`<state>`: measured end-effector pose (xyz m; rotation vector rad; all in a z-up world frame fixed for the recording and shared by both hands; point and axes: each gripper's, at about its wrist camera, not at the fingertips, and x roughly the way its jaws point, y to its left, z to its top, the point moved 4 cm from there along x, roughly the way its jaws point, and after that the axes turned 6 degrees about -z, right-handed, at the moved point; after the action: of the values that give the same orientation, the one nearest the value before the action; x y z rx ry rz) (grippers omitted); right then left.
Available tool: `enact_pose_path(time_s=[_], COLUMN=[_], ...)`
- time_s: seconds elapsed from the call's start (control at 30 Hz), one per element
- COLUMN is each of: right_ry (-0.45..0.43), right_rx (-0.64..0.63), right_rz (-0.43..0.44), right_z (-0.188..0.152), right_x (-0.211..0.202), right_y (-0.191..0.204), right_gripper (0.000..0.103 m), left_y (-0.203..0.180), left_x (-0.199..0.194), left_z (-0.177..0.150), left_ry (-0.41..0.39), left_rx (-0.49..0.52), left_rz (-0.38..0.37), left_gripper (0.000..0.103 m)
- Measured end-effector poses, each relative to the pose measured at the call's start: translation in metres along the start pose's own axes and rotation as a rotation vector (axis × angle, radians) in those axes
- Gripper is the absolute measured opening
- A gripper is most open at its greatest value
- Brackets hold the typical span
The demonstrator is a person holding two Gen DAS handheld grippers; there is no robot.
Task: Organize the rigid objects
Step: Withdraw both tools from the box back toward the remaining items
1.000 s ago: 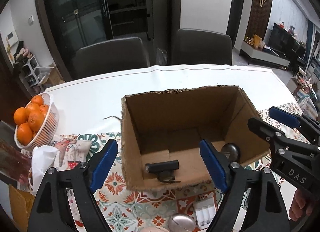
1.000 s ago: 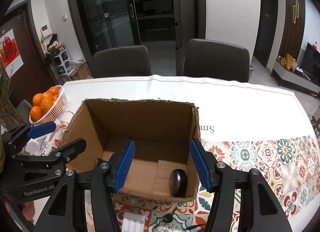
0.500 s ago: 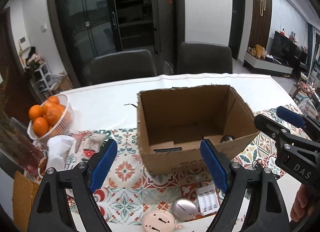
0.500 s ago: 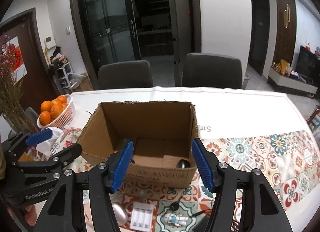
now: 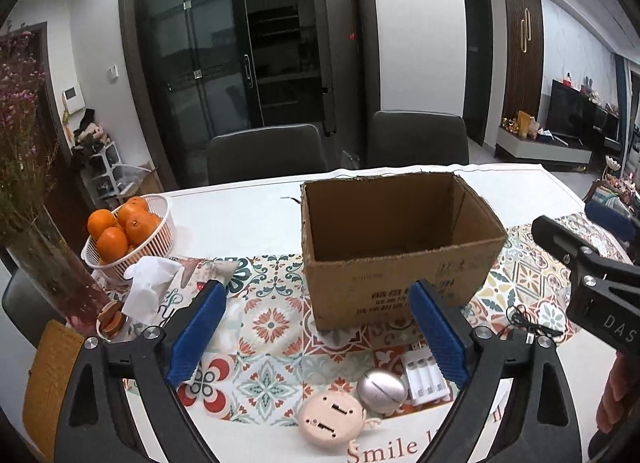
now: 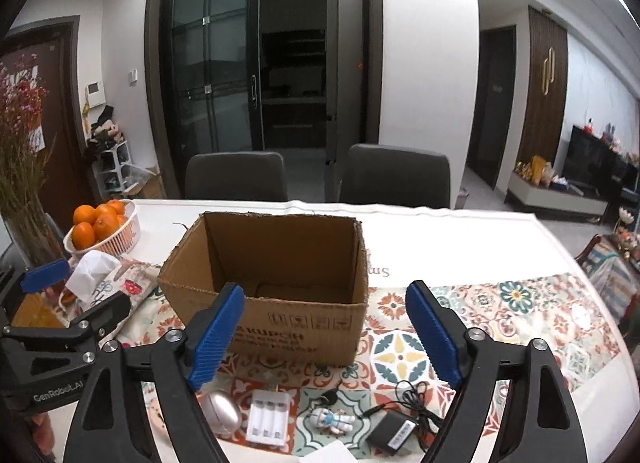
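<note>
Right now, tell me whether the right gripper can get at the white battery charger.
Probably yes: the battery charger lies uncovered just below the right gripper, whose empty jaws are opening; only the silver egg-shaped object crowds one side.

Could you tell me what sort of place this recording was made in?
Most likely a home dining area open to a living room: a dining table with two chairs behind it, a basket of oranges, and a TV cabinet at the far right.

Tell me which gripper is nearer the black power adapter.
Right. The right gripper hangs open just above and left of the black power adapter, its jaws opening with nothing between them. The left gripper is far off across the table.
</note>
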<state>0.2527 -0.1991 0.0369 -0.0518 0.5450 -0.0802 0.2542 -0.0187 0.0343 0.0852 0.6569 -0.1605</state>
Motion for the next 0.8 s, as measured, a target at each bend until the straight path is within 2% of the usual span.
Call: enact_pose_path(time_s=[0.17,0.5,0.8], right_ry=[-0.028,-0.039,-0.038], right_rx=[-0.016,-0.007,-0.022], right_rz=[-0.026,-0.037,-0.046], right_z=[-0.009,-0.035,-0.063], right_x=[-0.017,-0.042,-0.059], right_y=[0.003,0.003,0.011], right_gripper=[0.09,0.092,0.093], left_y=[0.001,0.002,0.005], left_x=[-0.016,-0.044,-0.051], left_z=[-0.011,-0.042,-0.071], left_ry=[-0.027,-0.079,-0.061], left_rx=[0.009,0.042,0.024], left_rz=[0.016,0.046,0.028], left_gripper=[0.098,0.102,0.102])
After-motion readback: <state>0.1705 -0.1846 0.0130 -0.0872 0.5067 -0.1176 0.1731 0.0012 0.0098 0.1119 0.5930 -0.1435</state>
